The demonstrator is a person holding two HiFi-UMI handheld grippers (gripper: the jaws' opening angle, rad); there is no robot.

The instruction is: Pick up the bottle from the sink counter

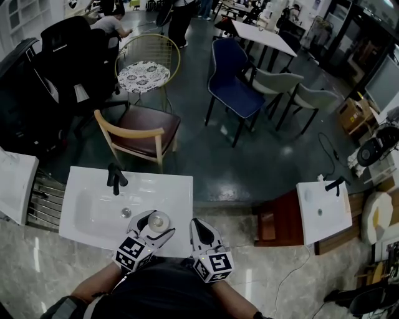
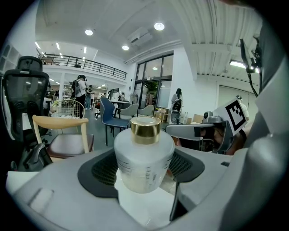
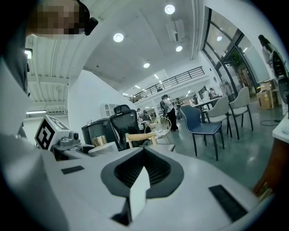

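Left gripper view alone shows tongs (image 2: 142, 175) clamped on bottle (image 2: 143, 155).

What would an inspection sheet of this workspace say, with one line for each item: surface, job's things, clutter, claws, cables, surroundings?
Surface: white sink counter with a black faucet and a drain.
Job's things: white bottle with a gold cap, upright near the counter's front edge.
Clutter: nothing seen on the counter.
Claws: left claw closed on the bottle, pads against both its sides; right claw shut and empty, beside it.
Cables: one cable on the floor at the right.
Surroundings: wooden chair, blue chair, second small sink, people far off.
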